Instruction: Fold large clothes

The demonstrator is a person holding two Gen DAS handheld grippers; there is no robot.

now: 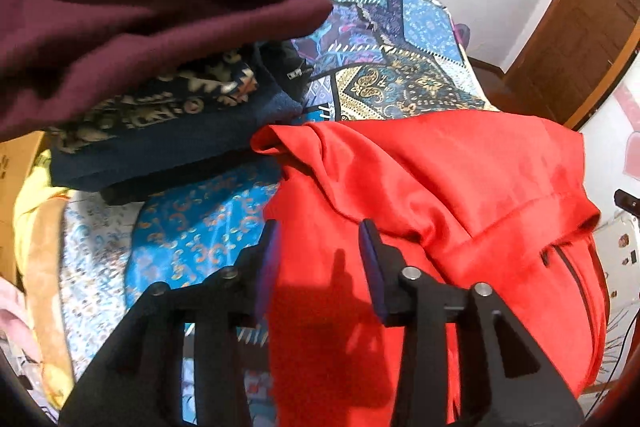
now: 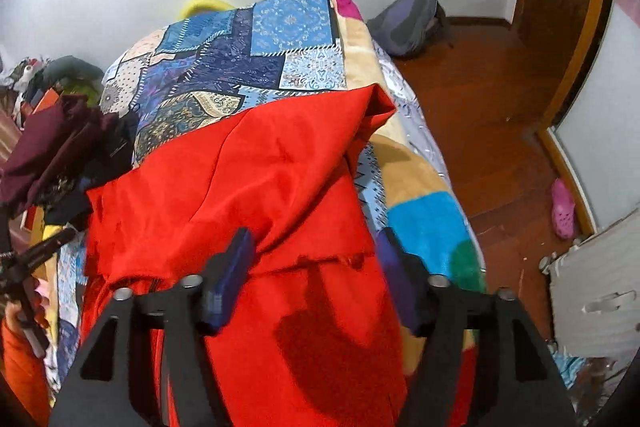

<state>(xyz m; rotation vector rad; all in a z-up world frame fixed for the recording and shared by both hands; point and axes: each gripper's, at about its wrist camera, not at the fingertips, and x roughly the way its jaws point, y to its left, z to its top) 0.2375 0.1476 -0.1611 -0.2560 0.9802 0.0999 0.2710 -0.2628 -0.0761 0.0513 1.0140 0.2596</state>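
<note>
Both tools (image 1: 320, 259) (image 2: 316, 263) open, above red garment (image 1: 420, 211)

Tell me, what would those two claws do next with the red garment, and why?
Probably lower and close on it. Both the left gripper and the right gripper hang open over the red garment, holding nothing. It lies rumpled on the patchwork bedspread, one corner flipped up, so it likely needs gripping and spreading before any fold.
</note>
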